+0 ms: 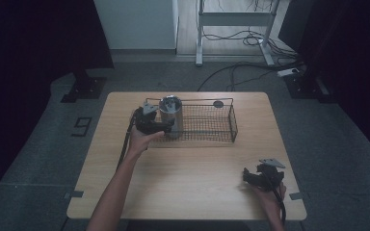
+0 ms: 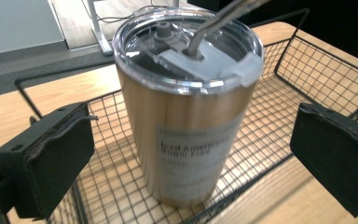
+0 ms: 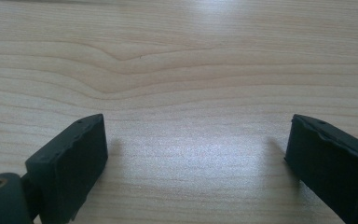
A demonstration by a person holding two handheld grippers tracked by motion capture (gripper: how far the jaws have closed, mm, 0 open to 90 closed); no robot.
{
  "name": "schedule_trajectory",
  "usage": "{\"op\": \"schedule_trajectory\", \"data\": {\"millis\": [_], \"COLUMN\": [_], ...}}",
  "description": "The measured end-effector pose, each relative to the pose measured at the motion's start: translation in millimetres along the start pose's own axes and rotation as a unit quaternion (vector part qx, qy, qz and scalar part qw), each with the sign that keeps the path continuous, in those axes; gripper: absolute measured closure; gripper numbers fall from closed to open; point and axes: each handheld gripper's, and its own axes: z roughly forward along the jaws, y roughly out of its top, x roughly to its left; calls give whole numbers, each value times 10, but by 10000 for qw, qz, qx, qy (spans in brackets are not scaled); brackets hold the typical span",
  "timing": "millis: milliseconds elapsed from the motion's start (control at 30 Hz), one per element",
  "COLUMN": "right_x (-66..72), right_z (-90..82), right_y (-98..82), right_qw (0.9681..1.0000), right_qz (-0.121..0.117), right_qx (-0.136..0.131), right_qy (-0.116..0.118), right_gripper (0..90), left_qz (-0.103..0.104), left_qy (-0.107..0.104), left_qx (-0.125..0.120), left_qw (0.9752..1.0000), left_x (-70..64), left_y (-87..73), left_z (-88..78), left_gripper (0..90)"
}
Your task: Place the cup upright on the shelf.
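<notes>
A steel tumbler [image 1: 170, 114] with a clear lid and a metal straw stands upright in the left end of a black wire basket [image 1: 233, 123] at the back of the wooden table [image 1: 192, 178]. My left gripper [image 1: 162, 126] is at the basket's front left corner. In the left gripper view the tumbler [image 2: 168, 107], with a paper label, stands between the open jaws of the left gripper [image 2: 193, 125], and neither pad touches it. My right gripper [image 1: 250, 176] rests open near the front right corner; the right gripper [image 3: 196, 135] has bare wood between its jaws.
A small dark round disc [image 1: 218, 104] lies at the basket's back right. The basket mesh [image 2: 307, 60] stretches away behind the tumbler. Beyond the table are a desk frame [image 1: 200, 33], floor cables and dark curtains on both sides.
</notes>
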Motion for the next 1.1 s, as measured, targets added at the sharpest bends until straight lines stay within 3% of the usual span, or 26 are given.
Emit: {"op": "schedule_trajectory", "data": {"millis": [200,667,1100], "right_x": [-1,2,2], "right_z": [-1,-1,-1], "right_y": [1,1,1], "right_qw": [10000,10000,10000], "right_qz": [-5,8,9], "right_qx": [7,6,4], "right_qy": [-3,-3,-3], "right_gripper": [52,52,52], "left_qz": [104,196,-53], "left_qy": [-61,-429,-584], "left_qx": [152,179,173], "left_qw": [9998,9987,9981], "left_x": [-3,-144,-201], "left_y": [-101,-489,-944], "left_z": [-116,-417,-703], "left_gripper": [5,25,66]}}
